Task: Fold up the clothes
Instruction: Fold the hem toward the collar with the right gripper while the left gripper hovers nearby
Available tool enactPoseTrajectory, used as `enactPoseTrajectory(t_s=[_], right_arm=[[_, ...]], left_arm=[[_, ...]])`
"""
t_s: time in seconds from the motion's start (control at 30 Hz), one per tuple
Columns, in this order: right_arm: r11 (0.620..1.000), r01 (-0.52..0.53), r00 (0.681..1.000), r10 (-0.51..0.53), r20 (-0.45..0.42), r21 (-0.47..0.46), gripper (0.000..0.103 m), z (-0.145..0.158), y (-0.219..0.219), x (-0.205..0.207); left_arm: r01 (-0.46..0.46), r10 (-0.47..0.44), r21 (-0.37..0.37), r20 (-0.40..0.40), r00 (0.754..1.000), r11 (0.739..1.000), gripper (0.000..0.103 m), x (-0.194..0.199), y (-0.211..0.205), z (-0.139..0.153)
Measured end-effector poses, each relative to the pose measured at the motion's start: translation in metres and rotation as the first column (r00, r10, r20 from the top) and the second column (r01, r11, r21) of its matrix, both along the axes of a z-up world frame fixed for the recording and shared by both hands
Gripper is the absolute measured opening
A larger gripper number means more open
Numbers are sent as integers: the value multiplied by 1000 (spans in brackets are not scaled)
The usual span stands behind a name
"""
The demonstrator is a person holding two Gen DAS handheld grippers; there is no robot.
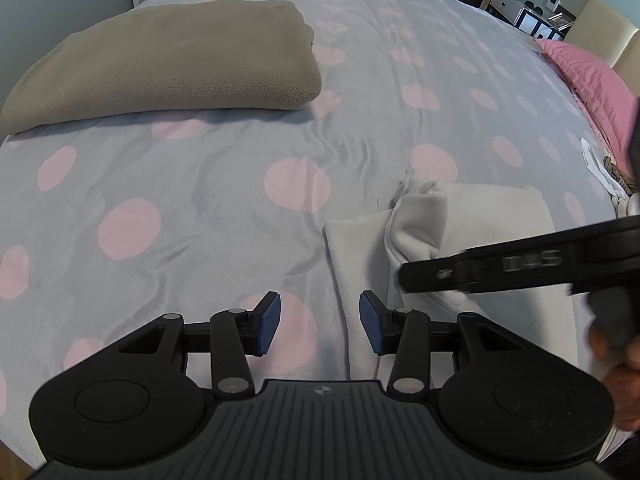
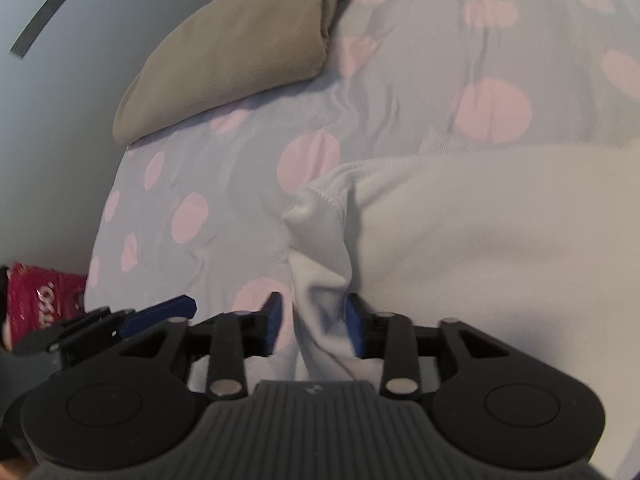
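Note:
A white garment [image 1: 480, 232] lies partly folded on the bed's grey cover with pink dots [image 1: 200, 184]. My left gripper [image 1: 319, 322] is open and empty, low over the cover just left of the garment's left edge. My right gripper [image 2: 314, 320] has its jaws partly open around a bunched fold of the white garment [image 2: 460, 240], and the pads do not clearly press it. In the left wrist view the right gripper [image 1: 408, 276] reaches in from the right over the garment. The left gripper's blue pad [image 2: 160, 312] shows at lower left in the right wrist view.
A folded taupe fleece blanket [image 1: 168, 60] lies at the far left of the bed, also in the right wrist view [image 2: 240, 48]. A pink pillow [image 1: 588, 76] sits at the right edge. Shelving [image 1: 532, 12] stands beyond the bed. A red package [image 2: 36, 300] lies on the floor.

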State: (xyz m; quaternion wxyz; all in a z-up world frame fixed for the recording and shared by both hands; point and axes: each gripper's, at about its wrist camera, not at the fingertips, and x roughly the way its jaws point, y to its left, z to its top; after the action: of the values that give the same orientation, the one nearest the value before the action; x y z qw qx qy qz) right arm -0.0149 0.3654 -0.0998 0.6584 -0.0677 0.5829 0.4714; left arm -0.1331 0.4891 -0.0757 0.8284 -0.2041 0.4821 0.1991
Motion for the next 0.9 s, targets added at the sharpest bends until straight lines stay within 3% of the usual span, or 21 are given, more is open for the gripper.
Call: enactPoseTrajectory(t_s=[0.03,0.1,0.23,0.4,0.53,0.57,0.67,0.77,0.9], right_arm=[[1000,-7,1000,6,23,15,45,7,-6,0],[999,-18,998,15,69,42,58,21,-22,0],[997,-31,990,20,141,73,69,36,-66,-8],[996,2,986,-17,167,88,76,25,-133,-33],[988,97,988,-110,111,116,76,1,-174,-46],[986,114,989,-125,85,123,75,-6,-178,-48],[967,190,981,-194,8,168,35,-24,-187,-54],[949,196,980,-200,-12,247,24,-20,-190,-68],[949,28,994,-59,88,313,19,0,-179,-105]], left_arm=[[-3,3,-3,4,1000,1000,41,0,0,1],[-3,3,-14,17,1000,1000,41,-2,-2,3],[18,-16,-31,44,999,999,42,-5,-11,7],[43,-41,-39,42,998,998,43,-10,-26,6],[54,-52,-59,28,998,997,43,-14,-35,0],[54,-53,-63,23,998,997,43,-15,-37,-2],[46,-46,-82,11,999,996,43,-19,-38,-6],[30,-28,-114,25,999,993,43,-27,-36,-5],[13,-4,-163,59,998,987,43,-38,-31,-1]])
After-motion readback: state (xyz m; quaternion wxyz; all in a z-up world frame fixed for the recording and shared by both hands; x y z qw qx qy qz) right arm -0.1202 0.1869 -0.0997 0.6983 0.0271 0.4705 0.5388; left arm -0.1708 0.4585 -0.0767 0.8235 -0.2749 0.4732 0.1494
